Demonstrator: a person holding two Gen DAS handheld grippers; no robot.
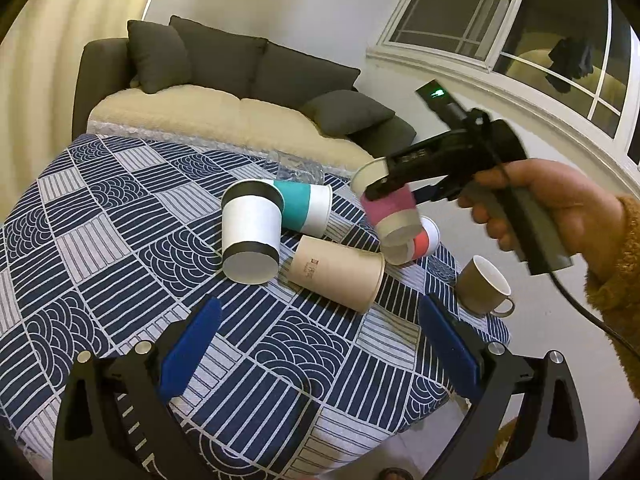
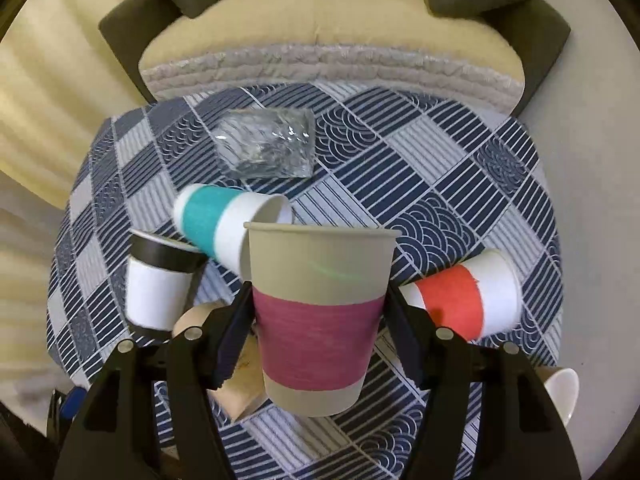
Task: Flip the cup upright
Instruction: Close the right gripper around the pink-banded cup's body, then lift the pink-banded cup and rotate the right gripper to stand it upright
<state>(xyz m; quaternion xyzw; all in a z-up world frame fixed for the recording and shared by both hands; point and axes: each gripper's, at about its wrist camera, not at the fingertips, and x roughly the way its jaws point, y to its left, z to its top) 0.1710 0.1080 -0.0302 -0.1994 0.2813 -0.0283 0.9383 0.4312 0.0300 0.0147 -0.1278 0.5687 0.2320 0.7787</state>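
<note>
Your right gripper point(image 2: 320, 320) clamped the grey-and-magenta paper cup point(image 2: 318, 312), rim up, lifted over the blue patterned tablecloth point(image 2: 420, 168); left gripper point(image 1: 320, 344) hung wide open w/ nothing.

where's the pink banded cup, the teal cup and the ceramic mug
pink banded cup point(image 2: 320, 332): right wrist view, on its pink band
teal cup point(image 2: 200, 216): right wrist view, on its teal band
ceramic mug point(image 1: 474, 288): left wrist view, on its tan outer wall

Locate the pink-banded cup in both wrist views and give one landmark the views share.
Left wrist: pink-banded cup right of centre, held aloft by the right gripper.
Right wrist: centre foreground, rim up, clamped between the fingers.
Shared landmark: teal-banded cup lying on its side.
</note>
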